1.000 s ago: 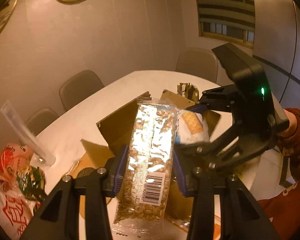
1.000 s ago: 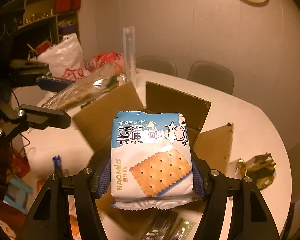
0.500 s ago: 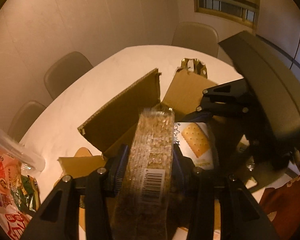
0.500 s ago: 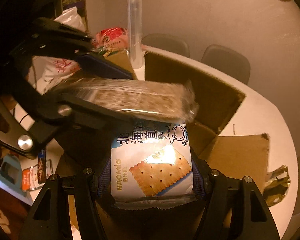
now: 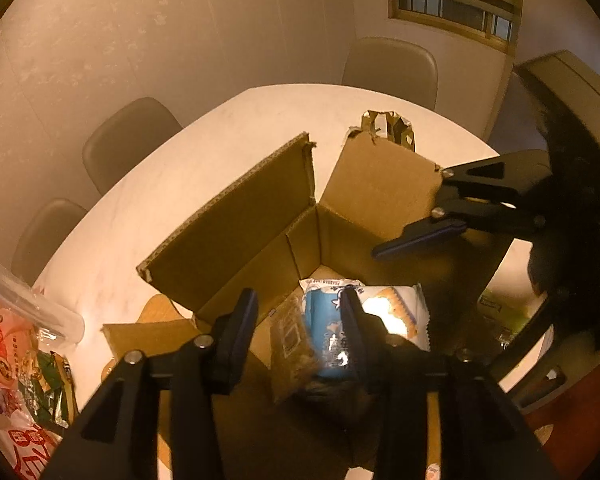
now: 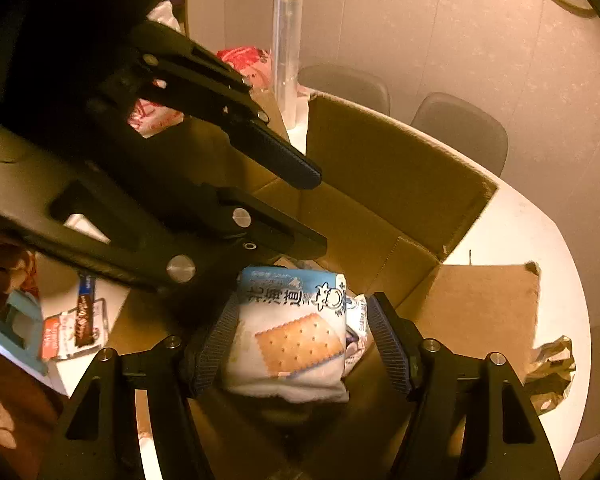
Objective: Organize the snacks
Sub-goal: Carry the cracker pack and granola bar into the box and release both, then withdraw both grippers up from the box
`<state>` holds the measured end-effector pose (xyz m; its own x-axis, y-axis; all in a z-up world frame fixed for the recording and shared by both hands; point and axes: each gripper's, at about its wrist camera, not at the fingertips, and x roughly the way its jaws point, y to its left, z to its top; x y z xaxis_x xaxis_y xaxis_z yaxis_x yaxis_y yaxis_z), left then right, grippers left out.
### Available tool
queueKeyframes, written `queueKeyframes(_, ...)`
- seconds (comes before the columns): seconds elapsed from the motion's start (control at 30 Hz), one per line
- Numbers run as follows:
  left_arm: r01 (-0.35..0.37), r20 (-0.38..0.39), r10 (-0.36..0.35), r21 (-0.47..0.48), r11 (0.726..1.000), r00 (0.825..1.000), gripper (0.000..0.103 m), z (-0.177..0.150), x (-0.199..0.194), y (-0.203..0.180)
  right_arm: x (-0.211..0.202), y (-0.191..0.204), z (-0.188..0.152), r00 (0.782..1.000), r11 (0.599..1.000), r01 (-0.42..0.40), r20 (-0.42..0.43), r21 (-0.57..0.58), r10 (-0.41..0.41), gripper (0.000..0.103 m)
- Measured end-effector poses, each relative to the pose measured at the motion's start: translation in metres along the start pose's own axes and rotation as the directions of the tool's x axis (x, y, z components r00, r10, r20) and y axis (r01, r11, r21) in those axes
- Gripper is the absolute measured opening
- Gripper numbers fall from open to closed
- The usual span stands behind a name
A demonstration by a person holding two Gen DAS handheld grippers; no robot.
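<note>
Both tools hang over the open cardboard box (image 5: pixel 260 216) on the white bench (image 5: pixel 236 120). In the left wrist view the left tool (image 5: pixel 300 312) stands wide with nothing between its fingers; below it, on the box floor, lie a clear granola pack (image 5: pixel 290 344) and the blue-and-white cracker pack (image 5: pixel 396 312). The right wrist view shows what that one hides: the right tool (image 6: pixel 300 340) is spread wide around the cracker pack (image 6: pixel 292 336), its right pad apart from the wrapper, though contact at the left pad cannot be told. Only this view shows a clear plastic tube (image 6: pixel 286 48) standing upright behind the box.
</note>
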<state>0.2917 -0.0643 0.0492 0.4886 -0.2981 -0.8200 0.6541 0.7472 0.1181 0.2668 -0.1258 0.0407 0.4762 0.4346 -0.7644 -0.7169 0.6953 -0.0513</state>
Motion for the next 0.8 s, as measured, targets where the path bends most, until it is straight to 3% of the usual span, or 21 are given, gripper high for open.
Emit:
queueKeyframes(0.1,-0.012,0.026,0.012,-0.004,1.0,1.0,0.056,-0.004,-0.013,-0.003,-0.013,0.002,-0.005,1.0,1.0,0.007,0.013,-0.003,-0.007,0.068)
queueKeyframes(0.5,-0.04,0.159,0.043,-0.024,0.999,0.986,0.081,-0.021,-0.09,-0.033,-0.055,0.011,-0.01,0.996,0.999,0.007,0.092,0.04,-0.011,0.076)
queueKeyframes(0.57,-0.048,0.18,0.053,-0.033,0.998,0.982,0.082,-0.028,-0.103,-0.041,-0.063,0.016,-0.015,0.994,0.999,0.022,0.106,0.047,-0.027,0.084)
queueKeyframes(0.7,-0.04,0.225,0.054,-0.067,0.997,0.973,0.088,-0.045,-0.126,-0.053,-0.084,0.024,-0.025,0.988,0.996,0.054,0.142,0.072,-0.064,0.09)
queueKeyframes(0.8,-0.057,0.255,0.079,-0.092,0.994,0.964,0.093,-0.061,-0.139,-0.064,-0.099,0.032,-0.034,0.982,0.993,0.076,0.167,0.094,-0.091,0.099)
